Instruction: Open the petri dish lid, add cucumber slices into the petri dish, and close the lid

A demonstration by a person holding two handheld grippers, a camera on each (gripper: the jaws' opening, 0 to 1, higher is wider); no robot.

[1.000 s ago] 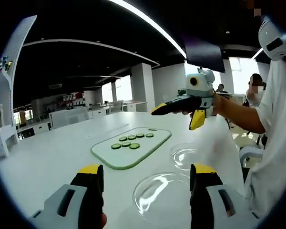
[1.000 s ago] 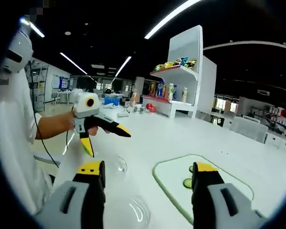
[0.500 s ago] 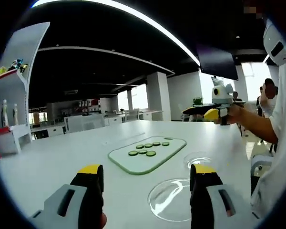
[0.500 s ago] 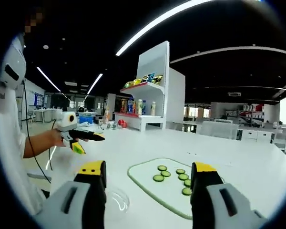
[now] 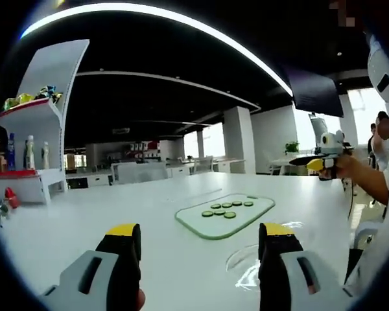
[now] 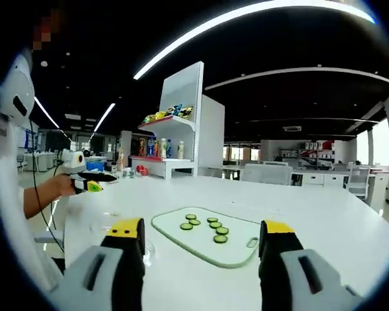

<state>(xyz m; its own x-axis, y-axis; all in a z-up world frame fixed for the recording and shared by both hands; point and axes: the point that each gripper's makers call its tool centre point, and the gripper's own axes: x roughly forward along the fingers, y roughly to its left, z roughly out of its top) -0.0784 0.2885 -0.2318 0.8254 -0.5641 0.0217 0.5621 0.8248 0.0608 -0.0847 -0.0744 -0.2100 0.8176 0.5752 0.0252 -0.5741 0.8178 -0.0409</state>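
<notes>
A pale green cutting board (image 5: pixel 246 219) (image 6: pixel 236 248) lies on the white table with several cucumber slices (image 5: pixel 225 208) (image 6: pixel 205 225) on it. Clear glass petri dish parts lie near the board: one (image 5: pixel 244 272) beside my left gripper's right jaw, another (image 5: pixel 290 226) further right, and one shows faintly (image 6: pixel 147 250) by my right gripper's left jaw. My left gripper (image 5: pixel 201 238) (image 6: pixel 91 183) is open and holds nothing. My right gripper (image 6: pixel 201 234) (image 5: pixel 314 162) is open too, held in a hand above the table's edge. Both grippers stay short of the dishes and the board.
A white shelf unit (image 5: pixel 35 142) (image 6: pixel 178 139) with bottles and packets stands at the table's far end. A person's arm in a white sleeve (image 5: pixel 379 194) (image 6: pixel 16 188) is at the side. White desks and chairs (image 6: pixel 266 173) stand beyond the table.
Both views have swung and pulled back, so the board and dishes look smaller and lower. The two grippers have drawn further apart. Nothing was grasped.
</notes>
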